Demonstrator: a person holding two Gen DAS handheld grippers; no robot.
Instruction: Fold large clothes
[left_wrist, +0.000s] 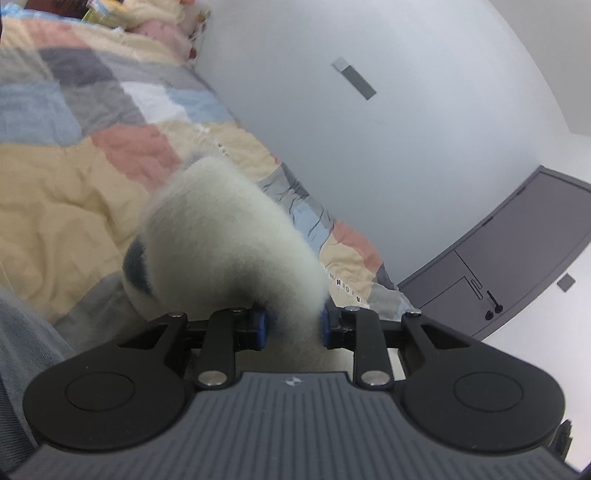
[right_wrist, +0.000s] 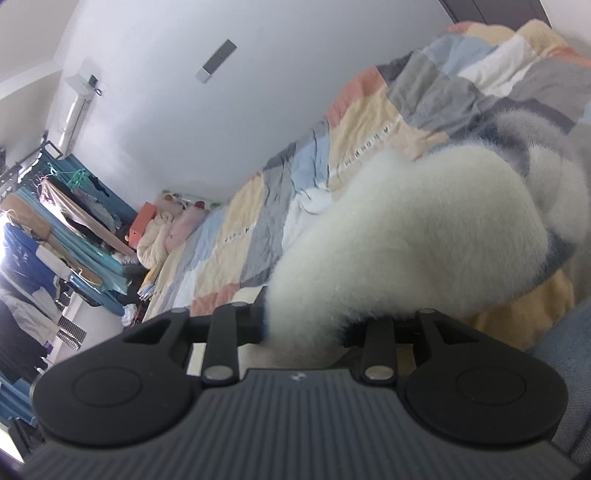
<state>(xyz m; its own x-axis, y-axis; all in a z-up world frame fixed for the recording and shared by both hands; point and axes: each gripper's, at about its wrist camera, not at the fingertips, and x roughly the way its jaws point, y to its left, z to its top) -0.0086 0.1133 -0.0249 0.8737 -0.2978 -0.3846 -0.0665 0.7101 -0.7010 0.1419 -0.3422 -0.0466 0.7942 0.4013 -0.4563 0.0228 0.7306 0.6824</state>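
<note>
Right under my left camera sits the ribbed grey body of the left gripper (left_wrist: 291, 326), its black arms reaching forward to two blue pads (left_wrist: 261, 326). Those pads pinch a thick fold of fluffy white garment (left_wrist: 225, 236), which bulges up and away from the jaws and hides most of the gap between them. A dark patch shows on the garment's left side, though it is too blurred for me to say what it is. Beneath and beyond it lies the patchwork quilt (left_wrist: 66, 177) in cream, pink, grey and pale blue, covering the bed. A plain white wall (left_wrist: 388, 122) rises beside the bed, and a grey door (left_wrist: 517, 251) stands at the right.

From my right camera I see the right gripper (right_wrist: 304, 330) in the same way, its jaws pinching another part of the fluffy white garment (right_wrist: 406, 236). The fluff spills over the right-hand finger and covers it, so only the left pad's edge shows. The garment trails off to the right, grey-blue in places, lifted above the quilt (right_wrist: 280, 206). Pale stuffed toys (right_wrist: 166, 232) lie at the far end of the bed, and a rack of hanging clothes (right_wrist: 55, 221) crowds the left side of the room.
</note>
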